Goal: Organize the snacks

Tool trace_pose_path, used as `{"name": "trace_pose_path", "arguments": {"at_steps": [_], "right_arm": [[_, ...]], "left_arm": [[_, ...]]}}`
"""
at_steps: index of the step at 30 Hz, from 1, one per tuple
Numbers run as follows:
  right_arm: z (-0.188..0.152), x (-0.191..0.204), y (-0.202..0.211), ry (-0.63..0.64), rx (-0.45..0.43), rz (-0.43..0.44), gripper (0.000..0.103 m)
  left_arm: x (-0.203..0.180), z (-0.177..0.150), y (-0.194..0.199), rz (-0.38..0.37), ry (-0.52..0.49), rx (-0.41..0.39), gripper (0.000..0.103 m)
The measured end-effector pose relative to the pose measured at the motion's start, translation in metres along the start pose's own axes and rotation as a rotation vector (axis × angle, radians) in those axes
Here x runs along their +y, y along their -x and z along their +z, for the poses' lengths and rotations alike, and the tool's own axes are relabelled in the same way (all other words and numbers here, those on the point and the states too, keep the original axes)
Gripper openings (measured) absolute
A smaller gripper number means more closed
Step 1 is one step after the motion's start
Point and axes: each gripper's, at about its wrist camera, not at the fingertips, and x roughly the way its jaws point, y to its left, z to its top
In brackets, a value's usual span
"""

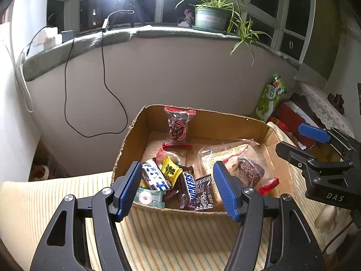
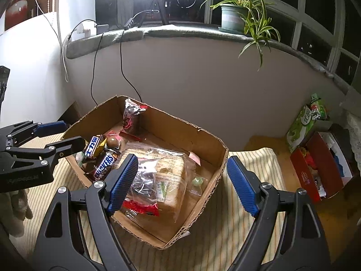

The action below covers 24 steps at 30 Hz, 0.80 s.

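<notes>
An open cardboard box (image 1: 135, 122) (image 2: 209, 135) sits on a striped yellow cloth and holds snacks. At its near left lie a Snickers bar (image 1: 186, 189) (image 2: 103, 163), a blue-white wrapper (image 1: 154, 176), a yellow packet (image 1: 170, 169) and a mint packet (image 1: 149, 197). A clear bag with dark meat (image 1: 246, 169) lies on a flat pack (image 2: 171, 169). A red-sealed bag (image 1: 179, 124) (image 2: 132, 113) leans on the far wall. My left gripper (image 1: 177, 188) is open and empty at the box's near edge. My right gripper (image 2: 182, 180) is open and empty over the box's near right side.
A green snack bag (image 1: 271, 97) (image 2: 304, 122) and a red box of items (image 2: 320, 169) stand to the right. A windowsill with a potted plant (image 1: 209, 15), a tripod and hanging cables runs behind. The other gripper shows at each view's side.
</notes>
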Motion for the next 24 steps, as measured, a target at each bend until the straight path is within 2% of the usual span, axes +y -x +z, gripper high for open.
{"name": "trace_pose_path", "arguments": {"at_steps": [10,11,13,14,17,19,24], "right_arm": [[0.001,0.011,0.024,0.004,-0.04,-0.011,0.084],[0.001,0.012,0.027,0.001,-0.046,-0.011,0.086],[0.0,0.015,0.034,-0.004,-0.065,-0.011,0.1],[-0.001,0.017,0.039,-0.003,-0.081,-0.014,0.101],[-0.001,0.023,0.048,0.005,-0.103,-0.025,0.102],[-0.001,0.027,0.055,0.013,-0.118,-0.038,0.103],[-0.004,0.037,0.07,0.023,-0.149,-0.052,0.103]], "left_arm": [[0.003,-0.014,0.031,0.02,0.017,-0.043,0.065],[0.004,-0.017,0.035,0.024,0.018,-0.047,0.066],[0.004,-0.022,0.043,0.036,0.021,-0.059,0.072],[0.004,-0.024,0.046,0.043,0.021,-0.065,0.073],[0.004,-0.031,0.058,0.067,0.022,-0.083,0.075],[0.002,-0.035,0.064,0.08,0.022,-0.092,0.08],[-0.001,-0.045,0.079,0.096,0.017,-0.108,0.081]]}}
